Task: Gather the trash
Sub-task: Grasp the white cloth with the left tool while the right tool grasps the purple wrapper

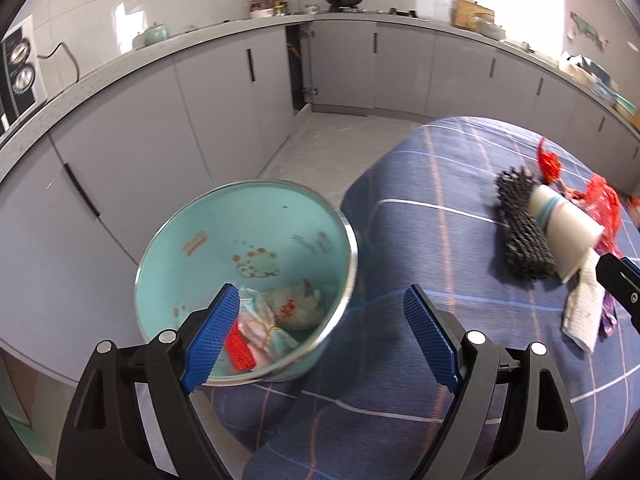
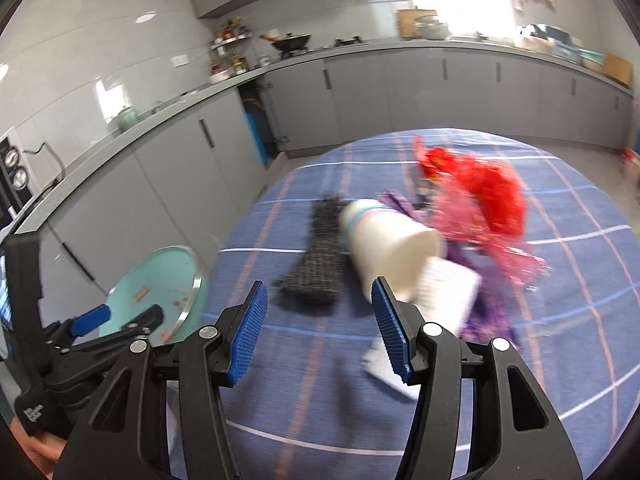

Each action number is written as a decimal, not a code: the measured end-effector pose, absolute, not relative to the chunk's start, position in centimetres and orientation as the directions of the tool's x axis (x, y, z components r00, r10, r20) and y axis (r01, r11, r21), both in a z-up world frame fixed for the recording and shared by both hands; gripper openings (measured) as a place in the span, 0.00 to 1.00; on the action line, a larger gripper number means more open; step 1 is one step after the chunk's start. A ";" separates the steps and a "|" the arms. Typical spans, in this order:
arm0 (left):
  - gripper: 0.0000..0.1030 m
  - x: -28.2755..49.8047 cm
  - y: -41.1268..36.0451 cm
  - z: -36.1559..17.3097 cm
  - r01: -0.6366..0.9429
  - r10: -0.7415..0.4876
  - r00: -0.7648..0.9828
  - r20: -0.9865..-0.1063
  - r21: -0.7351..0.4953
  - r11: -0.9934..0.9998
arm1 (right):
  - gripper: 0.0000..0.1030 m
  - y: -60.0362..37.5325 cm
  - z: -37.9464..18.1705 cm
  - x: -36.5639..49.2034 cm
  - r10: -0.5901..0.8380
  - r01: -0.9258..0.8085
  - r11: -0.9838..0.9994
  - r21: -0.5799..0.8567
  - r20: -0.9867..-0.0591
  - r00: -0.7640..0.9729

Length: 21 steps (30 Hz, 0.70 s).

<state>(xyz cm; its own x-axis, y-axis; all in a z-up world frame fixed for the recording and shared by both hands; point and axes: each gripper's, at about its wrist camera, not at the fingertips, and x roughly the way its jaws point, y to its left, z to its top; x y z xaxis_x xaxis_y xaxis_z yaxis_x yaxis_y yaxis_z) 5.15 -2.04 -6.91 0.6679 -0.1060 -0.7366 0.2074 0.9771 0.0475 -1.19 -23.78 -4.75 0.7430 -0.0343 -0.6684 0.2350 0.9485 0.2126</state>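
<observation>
A kitchen table draped in blue plaid cloth carries a heap of trash near its far right edge: a tipped white paper cup, a black mesh scrap touching its left side, a white napkin at the cup's mouth, and crumpled red plastic over purple wrapping behind. Just off the table's left edge stands a teal bin with a metal rim, holding crumpled wrappers and a red piece at its bottom. The left hand-held gripper hangs over the bin's near rim and the table's left edge, its blue pads wide apart with nothing between them. The right hand-held gripper hovers above the cloth short of the cup, pads apart and empty. The heap is blurred in the right wrist view.
</observation>
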 end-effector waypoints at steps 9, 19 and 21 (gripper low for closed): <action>0.80 3.3 -6.1 -6.9 0.334 -0.211 0.647 -0.733 0.024 0.942 | 0.53 -29.3 -5.9 -4.5 -0.127 0.363 0.909 0.204 -0.694 0.709; 0.80 0.8 -14.1 -7.6 0.511 -0.321 0.604 -0.729 0.045 0.859 | 0.43 -33.6 -6.5 -7.0 -0.188 0.431 0.884 0.182 -0.706 0.683; 0.79 0.5 -15.3 -7.7 0.533 -0.343 0.588 -0.732 0.032 0.846 | 0.36 -34.4 -6.8 -7.5 -0.188 0.441 0.878 0.184 -0.715 0.673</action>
<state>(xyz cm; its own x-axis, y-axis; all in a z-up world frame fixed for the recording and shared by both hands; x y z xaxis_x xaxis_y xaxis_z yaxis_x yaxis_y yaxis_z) 0.54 -15.31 -7.71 0.5882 -0.3433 -0.7322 0.5328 0.8457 0.0315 -7.55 -34.43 -6.78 0.6734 -0.1883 -0.7149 0.4410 0.8784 0.1840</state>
